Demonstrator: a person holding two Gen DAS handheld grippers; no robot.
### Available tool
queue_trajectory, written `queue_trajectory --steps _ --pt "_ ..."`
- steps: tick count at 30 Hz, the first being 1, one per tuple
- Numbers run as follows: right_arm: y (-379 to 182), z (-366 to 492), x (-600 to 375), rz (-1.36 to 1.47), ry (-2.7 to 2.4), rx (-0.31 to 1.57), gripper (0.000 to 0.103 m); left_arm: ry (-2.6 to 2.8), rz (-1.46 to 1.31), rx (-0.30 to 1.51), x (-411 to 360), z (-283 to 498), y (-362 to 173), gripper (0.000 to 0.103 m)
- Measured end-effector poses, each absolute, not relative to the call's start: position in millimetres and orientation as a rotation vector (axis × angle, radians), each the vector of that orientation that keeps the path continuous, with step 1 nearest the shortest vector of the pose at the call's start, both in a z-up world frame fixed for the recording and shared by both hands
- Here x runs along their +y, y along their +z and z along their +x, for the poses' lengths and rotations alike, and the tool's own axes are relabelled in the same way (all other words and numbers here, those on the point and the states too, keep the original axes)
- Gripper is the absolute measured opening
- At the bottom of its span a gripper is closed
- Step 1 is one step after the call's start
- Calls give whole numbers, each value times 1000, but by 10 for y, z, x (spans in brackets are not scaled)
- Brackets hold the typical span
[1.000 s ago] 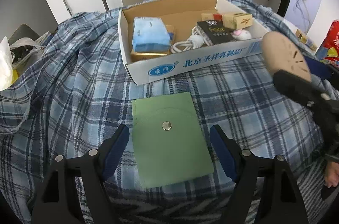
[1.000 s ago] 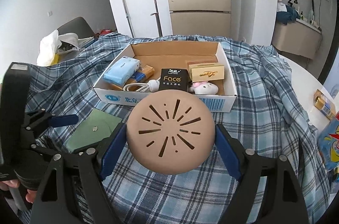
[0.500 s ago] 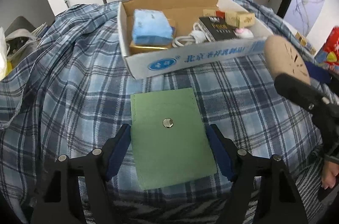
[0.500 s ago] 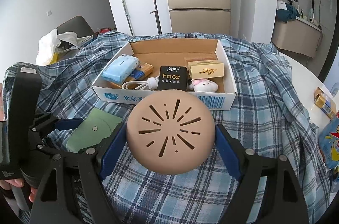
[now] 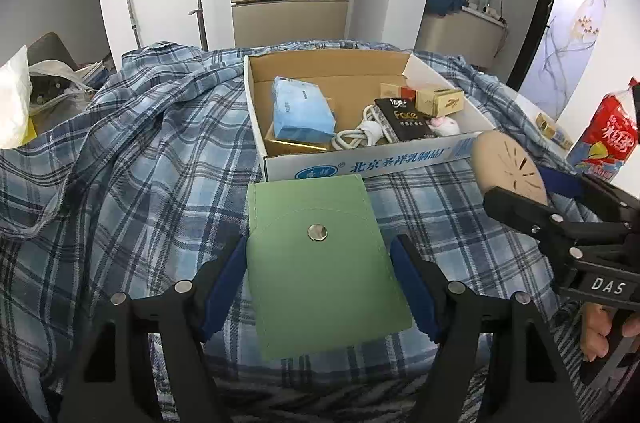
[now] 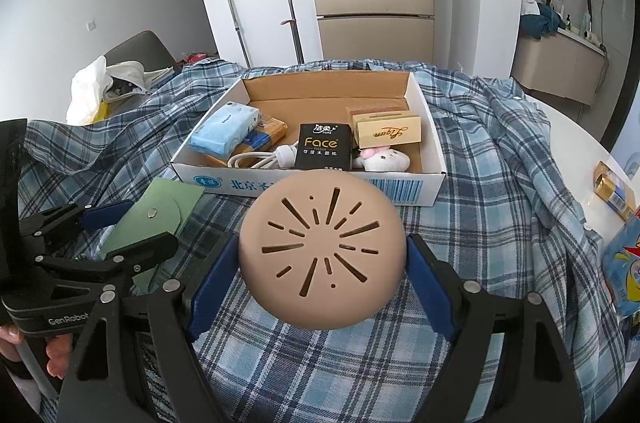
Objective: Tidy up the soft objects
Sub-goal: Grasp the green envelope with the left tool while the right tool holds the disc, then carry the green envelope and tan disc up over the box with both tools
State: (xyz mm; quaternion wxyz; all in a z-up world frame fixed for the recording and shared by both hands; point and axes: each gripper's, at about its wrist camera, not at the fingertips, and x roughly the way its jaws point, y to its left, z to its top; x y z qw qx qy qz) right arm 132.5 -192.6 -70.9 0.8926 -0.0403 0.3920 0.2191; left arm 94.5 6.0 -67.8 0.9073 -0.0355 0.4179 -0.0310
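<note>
1. Your left gripper (image 5: pixel 318 287) clamps the green pouch (image 5: pixel 320 263) by its side edges, lifted flat above the plaid cloth (image 5: pixel 120 183).
2. Your right gripper (image 6: pixel 322 263) squeezes the tan round cushion (image 6: pixel 320 251), poised before the cardboard box (image 6: pixel 320 183), likely for dropping in.

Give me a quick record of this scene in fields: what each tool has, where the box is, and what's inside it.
left tool: shut on green pouch, lifted off the cloth
right tool: shut on tan round cushion
box: open cardboard, on plaid cloth, beyond both tools
box contents: blue tissue pack, white cable, black tissue pack, small plush toy, tan carton
</note>
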Motion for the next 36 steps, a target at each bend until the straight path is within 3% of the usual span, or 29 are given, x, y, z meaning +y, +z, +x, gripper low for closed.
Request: queue_trajectory --steps 20,36 --pt "-531 1206 -2010 -63 464 727 81 -74 -77 696 50 718 -357 75" --pt "464 1281 -2034 -57 448 547 81 -31 -16 501 -148 799 765 75"
